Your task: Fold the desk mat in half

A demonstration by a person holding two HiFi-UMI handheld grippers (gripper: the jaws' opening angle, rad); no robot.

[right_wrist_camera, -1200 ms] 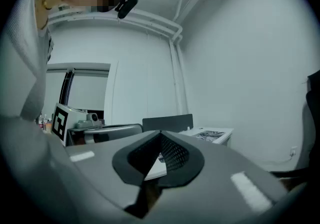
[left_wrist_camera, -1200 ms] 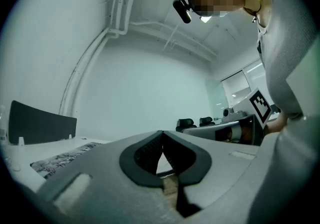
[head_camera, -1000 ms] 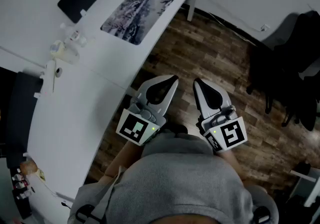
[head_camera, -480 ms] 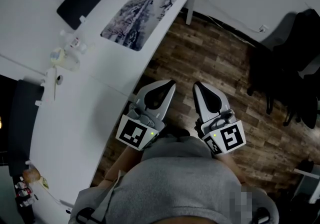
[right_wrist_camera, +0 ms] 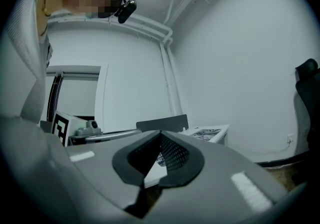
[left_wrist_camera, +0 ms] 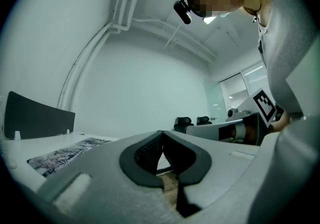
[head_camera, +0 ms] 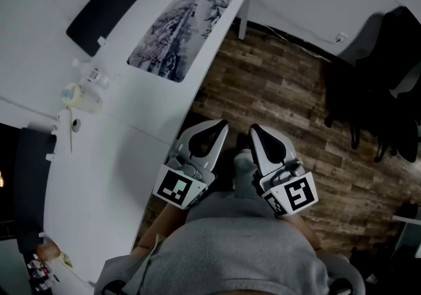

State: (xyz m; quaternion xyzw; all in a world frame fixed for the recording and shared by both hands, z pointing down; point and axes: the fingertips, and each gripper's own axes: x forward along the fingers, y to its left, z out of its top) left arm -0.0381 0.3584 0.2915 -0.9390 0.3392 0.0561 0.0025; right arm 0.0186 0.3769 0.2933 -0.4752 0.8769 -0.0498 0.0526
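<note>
The desk mat (head_camera: 185, 24), printed in a grey and white marbled pattern, lies flat on the far end of the white table (head_camera: 99, 155); it also shows at the left in the left gripper view (left_wrist_camera: 65, 153) and small in the right gripper view (right_wrist_camera: 206, 132). My left gripper (head_camera: 222, 125) and right gripper (head_camera: 252, 129) are held side by side close to my body over the wood floor, well short of the mat. Both are shut with nothing between their jaws (left_wrist_camera: 162, 138) (right_wrist_camera: 161, 137).
A dark screen panel (head_camera: 115, 0) stands along the table's far side. Small white items (head_camera: 82, 86) sit left of the mat. A black chair (head_camera: 385, 83) stands at the right on the wood floor (head_camera: 283, 89). My grey-clad torso fills the bottom.
Both grippers sit lower in the head view and closer together, and a foot now shows between them. The table and mat have shifted left in the picture.
</note>
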